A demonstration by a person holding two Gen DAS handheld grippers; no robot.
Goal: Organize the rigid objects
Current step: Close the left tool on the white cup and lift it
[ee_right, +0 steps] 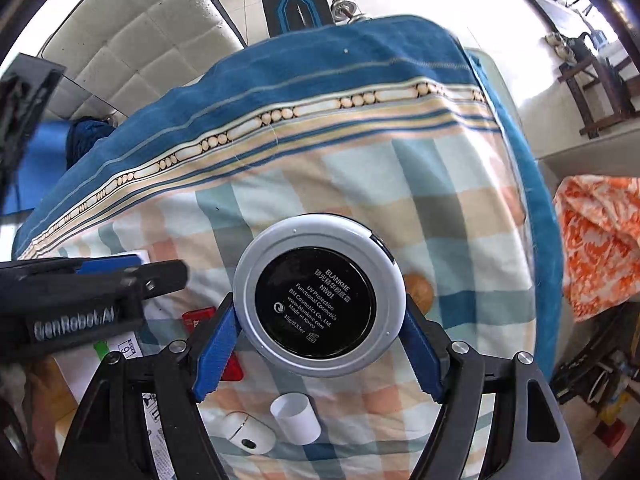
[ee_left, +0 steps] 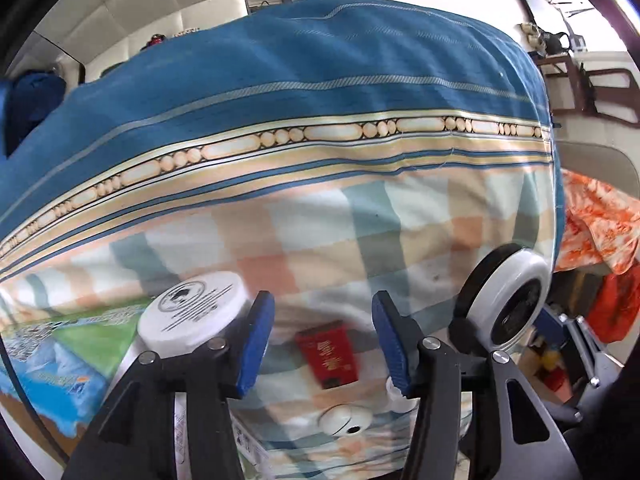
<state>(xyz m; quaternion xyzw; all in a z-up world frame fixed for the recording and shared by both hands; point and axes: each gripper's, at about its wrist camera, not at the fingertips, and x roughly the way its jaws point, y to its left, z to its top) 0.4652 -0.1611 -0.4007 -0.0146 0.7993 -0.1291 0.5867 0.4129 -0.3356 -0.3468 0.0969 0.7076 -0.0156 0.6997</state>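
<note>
My right gripper [ee_right: 320,344] is shut on a round white cosmetic compact [ee_right: 318,300] with a black label, held above the checked bedspread; the compact also shows at the right of the left wrist view [ee_left: 506,300]. My left gripper [ee_left: 322,344] is open and empty above the bed. Below it lie a red box [ee_left: 328,354] and a white oval device [ee_left: 346,420]. A white round lid [ee_left: 192,312] sits just left of the left finger. In the right wrist view a white cylinder [ee_right: 296,416], the white oval device [ee_right: 244,432] and a red box [ee_right: 198,318] lie on the bed.
The bed's blue striped cover [ee_right: 320,80] stretches ahead. A printed cardboard box [ee_left: 52,368] lies at the lower left. An orange fruit [ee_right: 418,292] peeks out behind the compact. Orange patterned cloth [ee_right: 600,240] hangs off the right. A padded headboard [ee_right: 132,40] stands at left.
</note>
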